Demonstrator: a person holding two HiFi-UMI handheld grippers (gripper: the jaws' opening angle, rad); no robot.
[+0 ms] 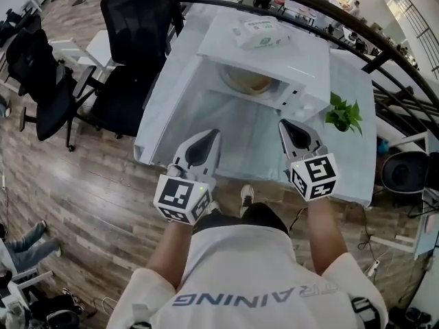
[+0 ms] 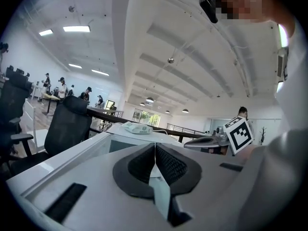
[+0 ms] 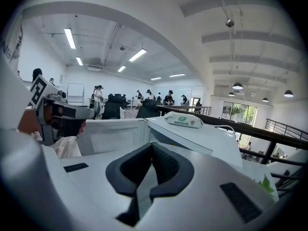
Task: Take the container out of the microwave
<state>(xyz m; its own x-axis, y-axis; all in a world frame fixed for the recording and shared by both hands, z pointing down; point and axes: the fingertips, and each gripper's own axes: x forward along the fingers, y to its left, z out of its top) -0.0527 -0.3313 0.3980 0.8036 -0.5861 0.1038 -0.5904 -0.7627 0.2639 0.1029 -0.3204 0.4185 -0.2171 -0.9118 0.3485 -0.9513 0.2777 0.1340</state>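
Head view is showing the microwave [image 1: 274,64] sitting on the table [image 1: 357,163] at 12 o'clock from the person; its door [image 3: 110,136] is standing open, swung out on the 9 o'clock side; the container [image 1: 248,82] is sitting inside the cavity, a round tan shape, only its near part showing under the oven roof; a pack of wipes [image 1: 260,31] is lying on top of the microwave, a small plant [image 1: 345,113] is standing at 3 o'clock of it.

Left gripper [image 1: 212,136] is hovering at 7 o'clock of the cavity, pads pressed together, nothing between them; right gripper [image 1: 284,125] is hovering at 5 o'clock of it, jaws likewise closed and empty; both are pointing toward the opening, neither is touching the container.

Handling guess: the container is looking rigid and smooth, probably plastic or ceramic, so stiff but likely slippery at the rim; weight is probably light to moderate; contents cannot be made out, so keeping it level is the safe call; it may be warm.

Best hold: the near rim at 6 o'clock, one jaw inside the wall and one outside, or both grippers taking opposite rim edges at 9 and 3 o'clock; jaws need opening first; the cavity roof is leaving little room for lifting, so sliding it straight out is looking easier.
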